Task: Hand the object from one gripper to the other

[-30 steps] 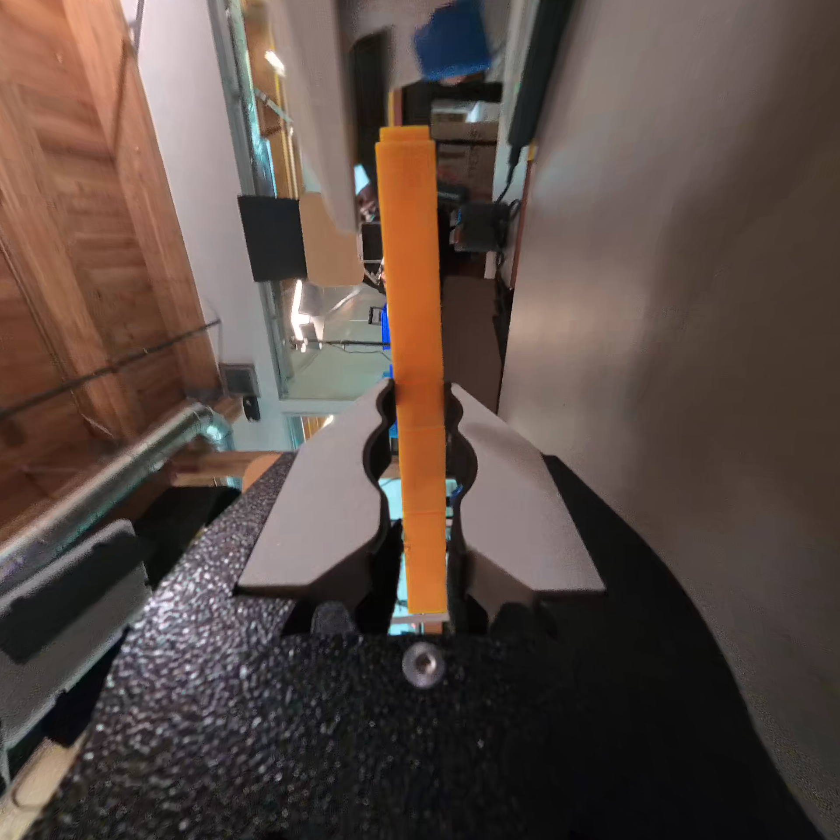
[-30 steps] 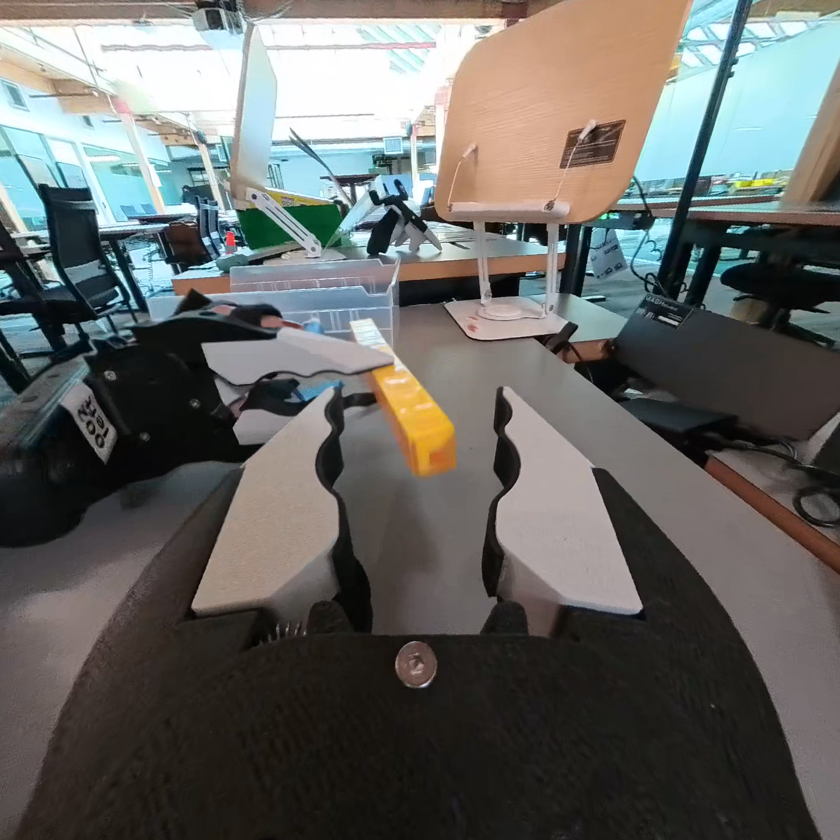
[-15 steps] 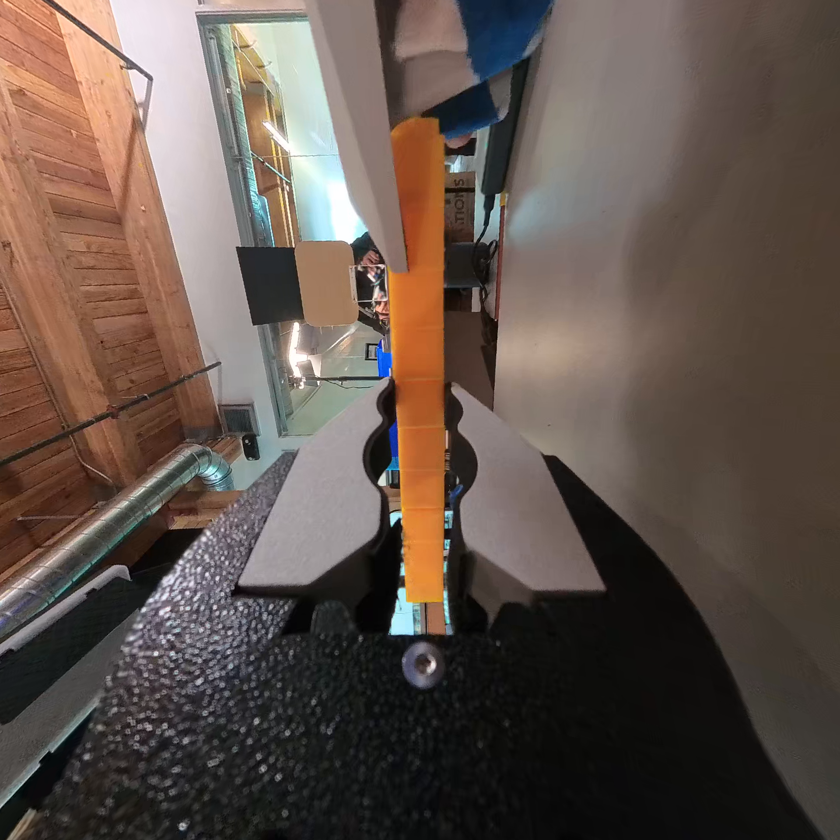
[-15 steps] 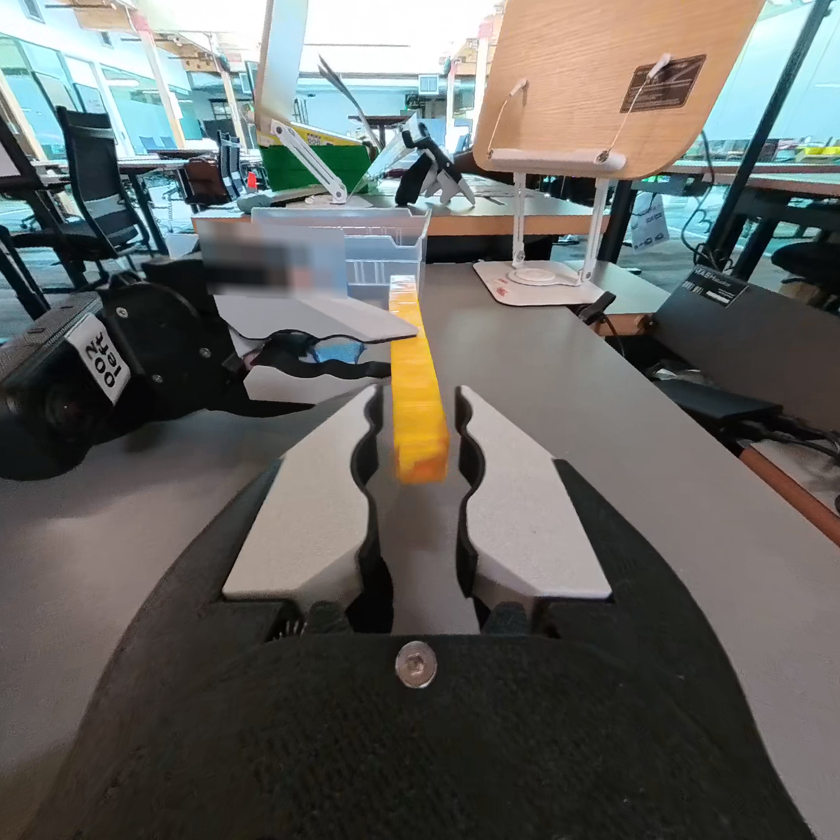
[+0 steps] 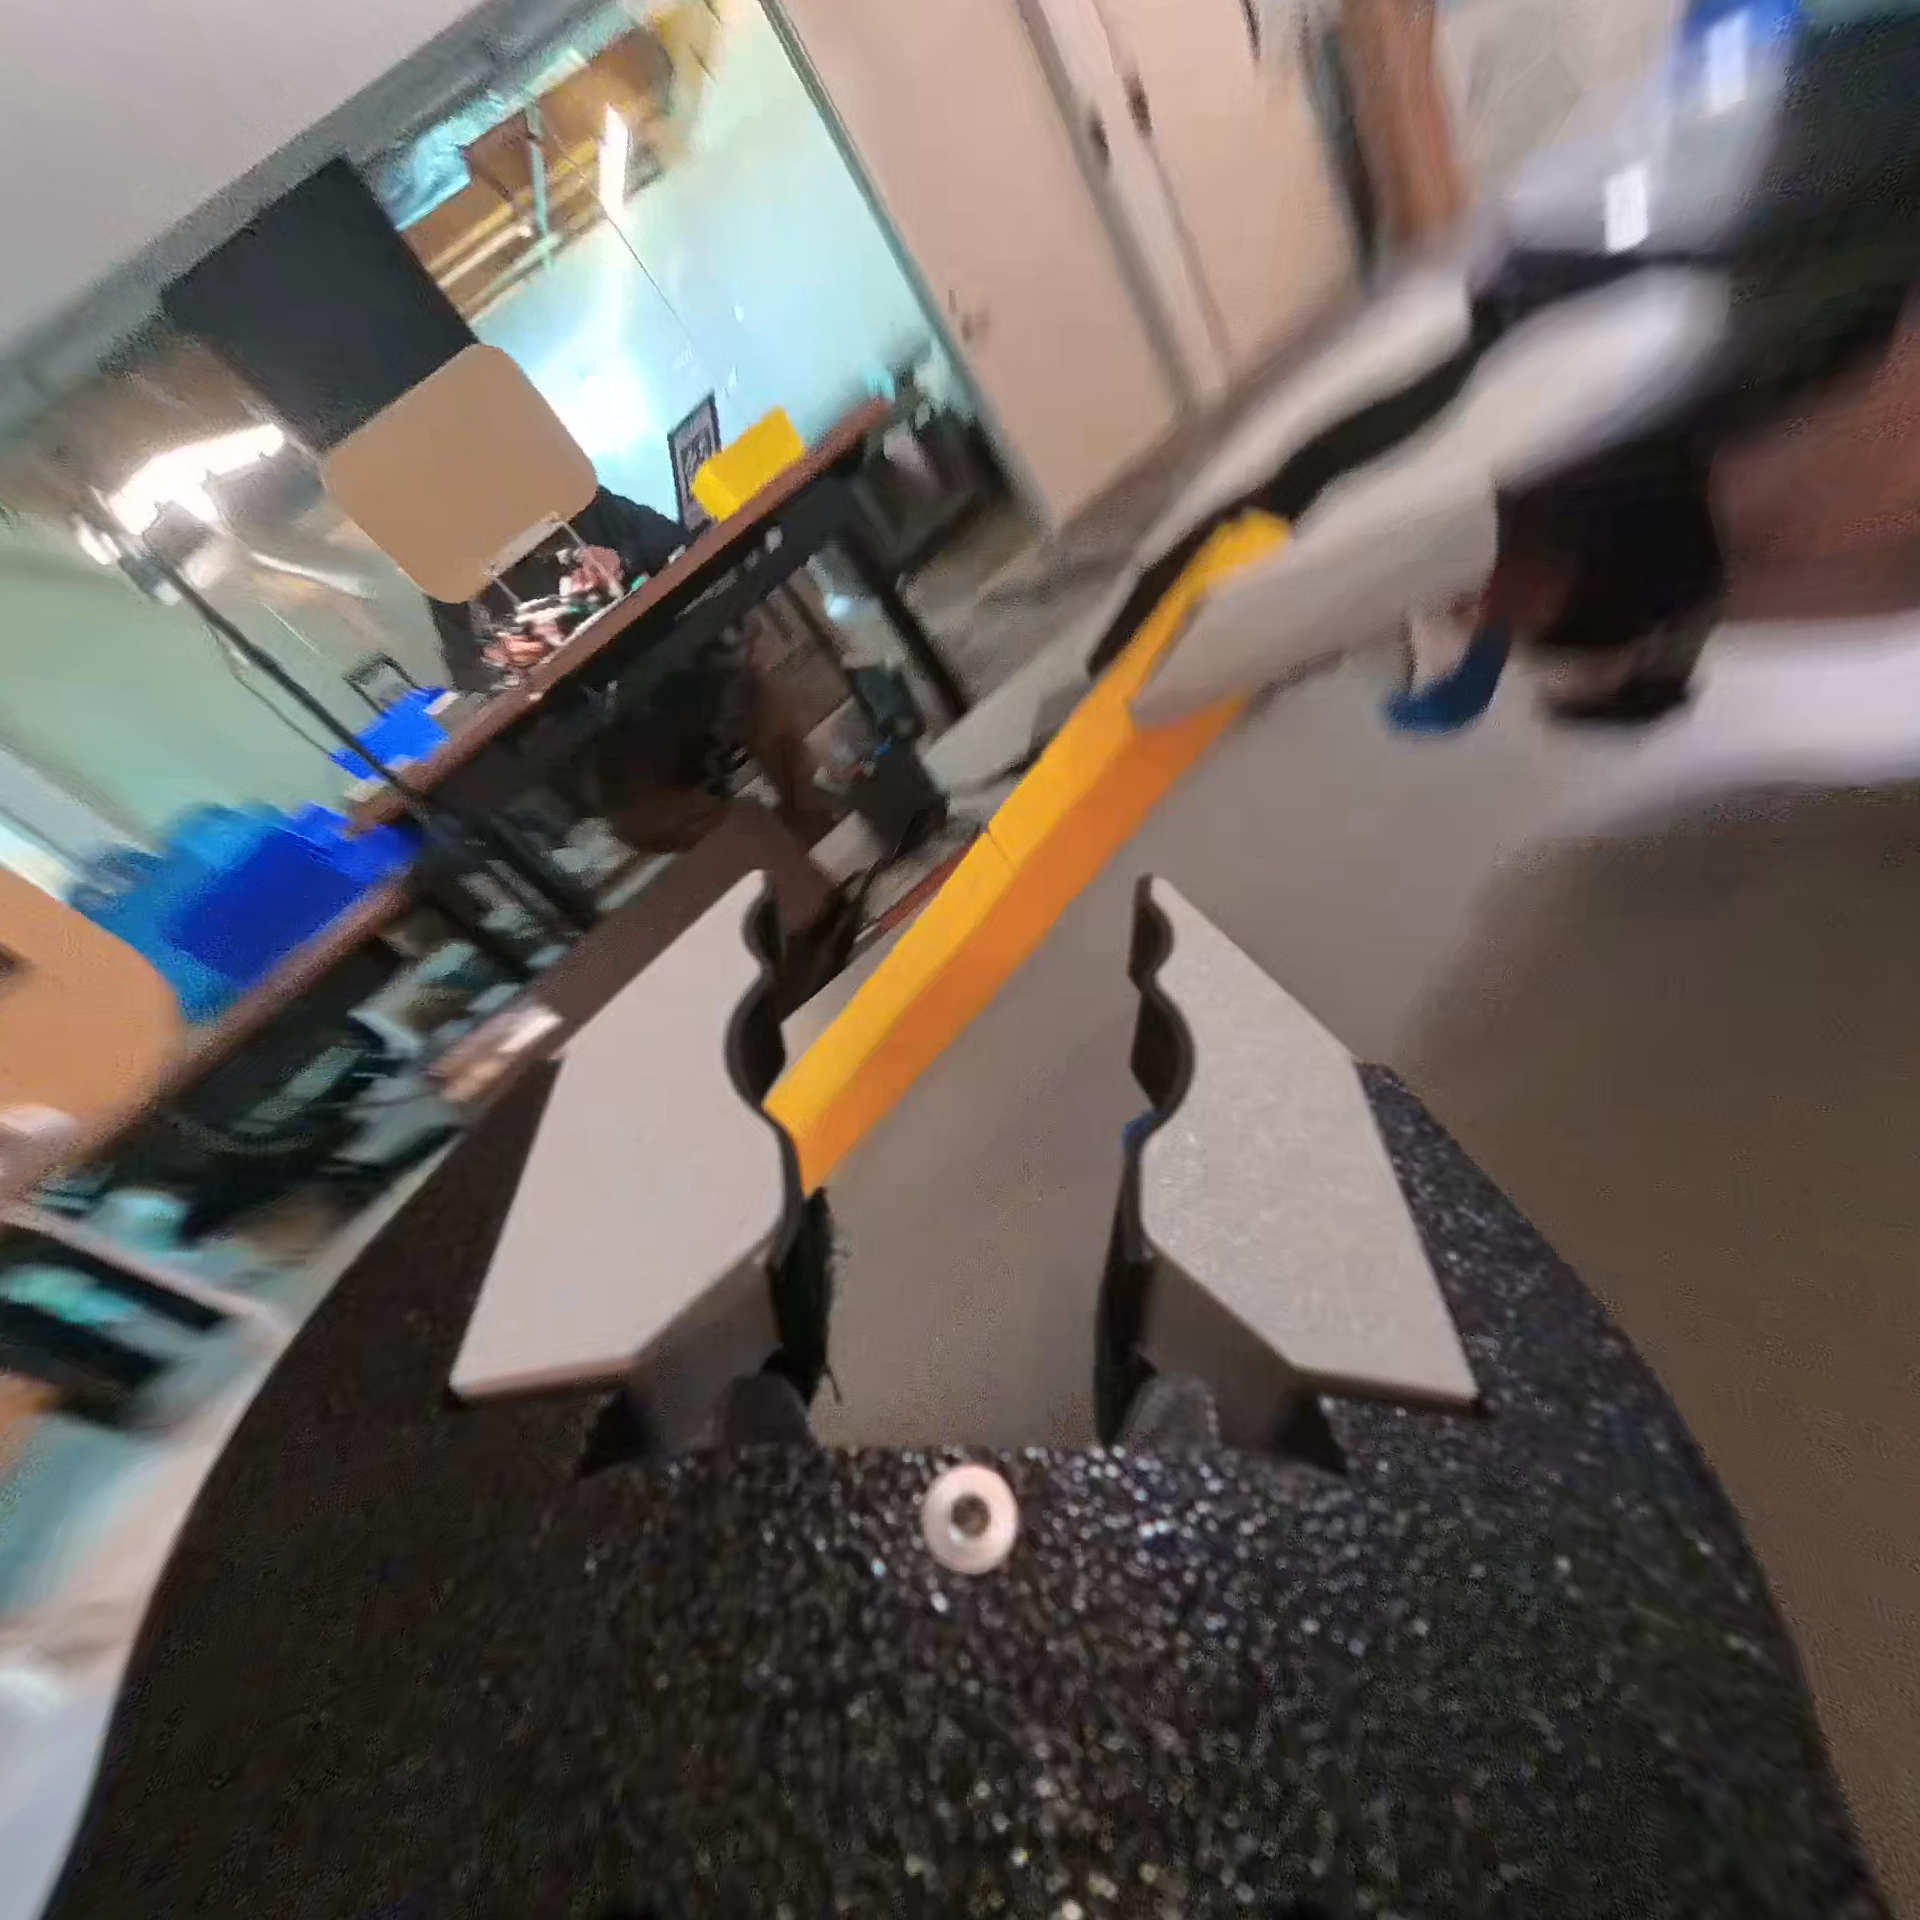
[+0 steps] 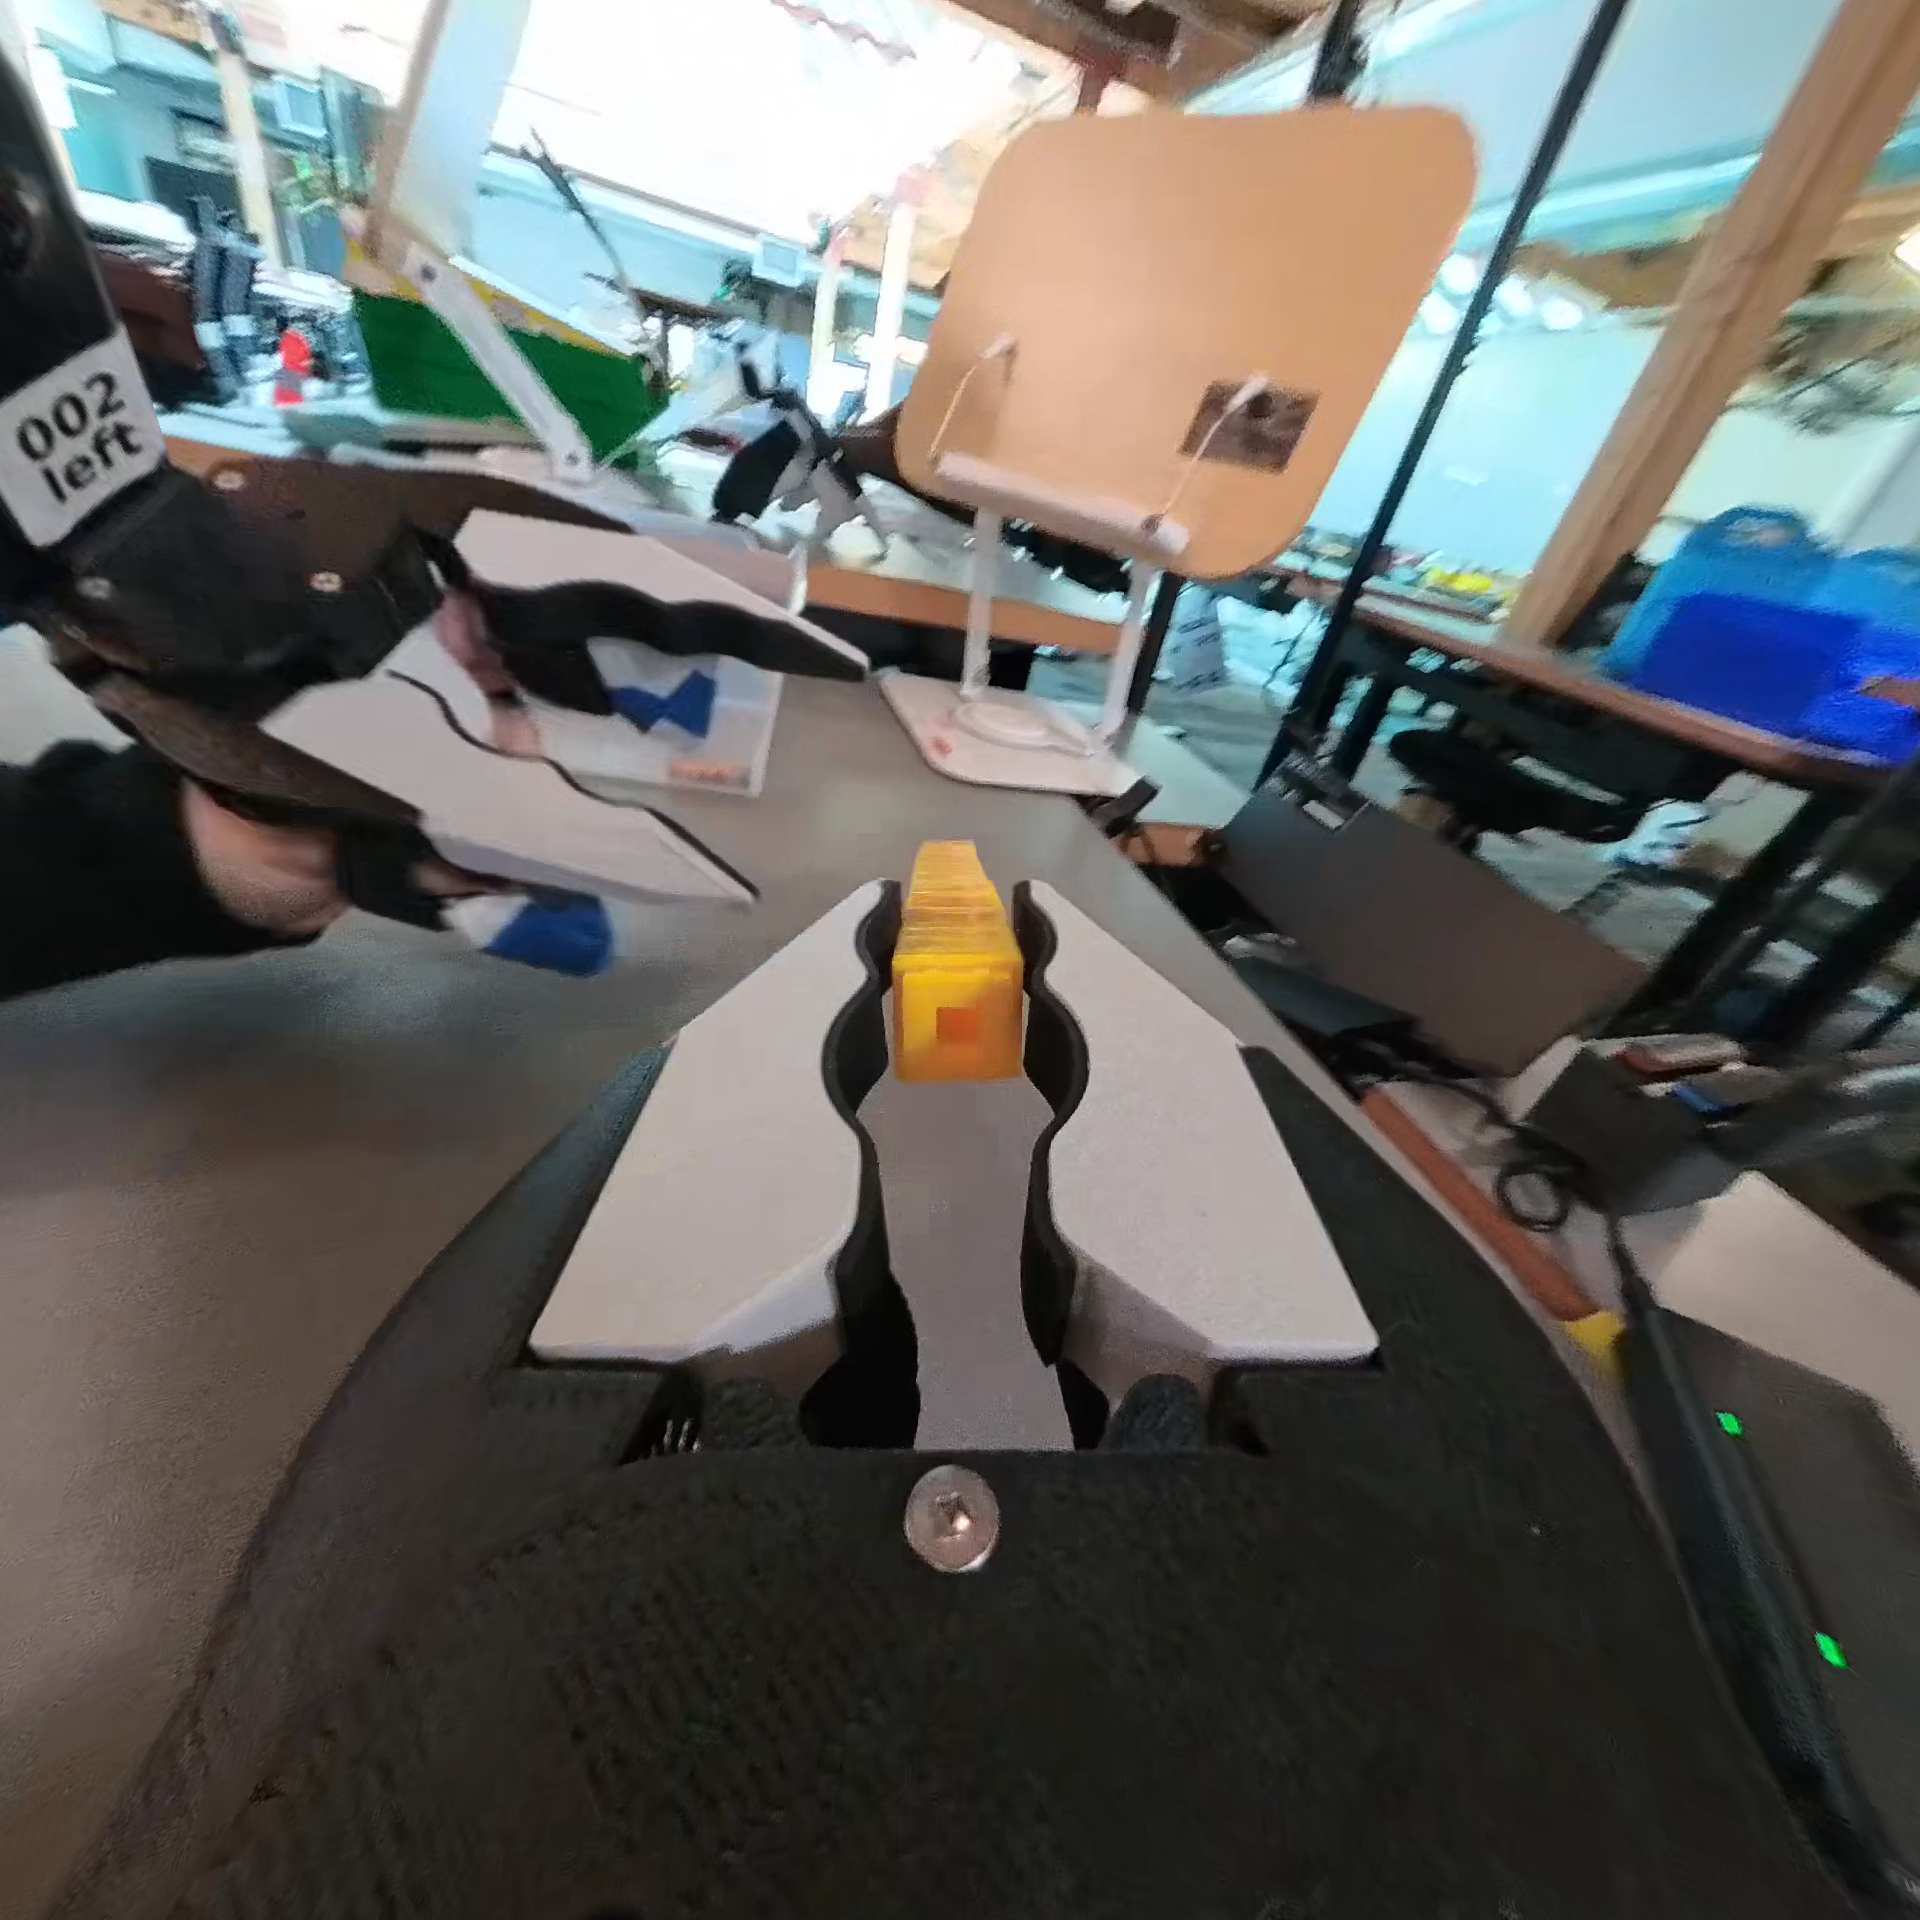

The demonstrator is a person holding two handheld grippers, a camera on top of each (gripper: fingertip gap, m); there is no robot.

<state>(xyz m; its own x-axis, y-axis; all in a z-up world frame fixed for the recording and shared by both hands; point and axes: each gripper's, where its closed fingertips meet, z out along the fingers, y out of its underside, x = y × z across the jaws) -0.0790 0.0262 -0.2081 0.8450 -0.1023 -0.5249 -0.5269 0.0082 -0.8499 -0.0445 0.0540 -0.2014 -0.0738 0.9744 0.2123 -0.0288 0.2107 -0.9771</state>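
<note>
My right claw (image 6: pixel 954 914) is pinching the bar (image 6: pixel 956 1013) by one end; my left claw (image 5: pixel 951 914) is gaping, so a loosening pinch could be letting it droop.

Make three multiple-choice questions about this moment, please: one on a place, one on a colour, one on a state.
1. Where is the long bar?
A. flat on the grey table
B. between the fingers of the right gripper
C. inside the clear box

2. What colour is the bar?
A. orange-yellow
B. green
C. white

3. In what state is the left gripper?
A. shut on the bar
B. shut on nothing
C. open

Answers:
1. B, since the right gripper pinches the bar's near end in the right wrist view, above the grey table.
2. A, as both views show it orange-yellow.
3. C, as a wide gap shows between its fingers and the bar lies loose in it.
</note>
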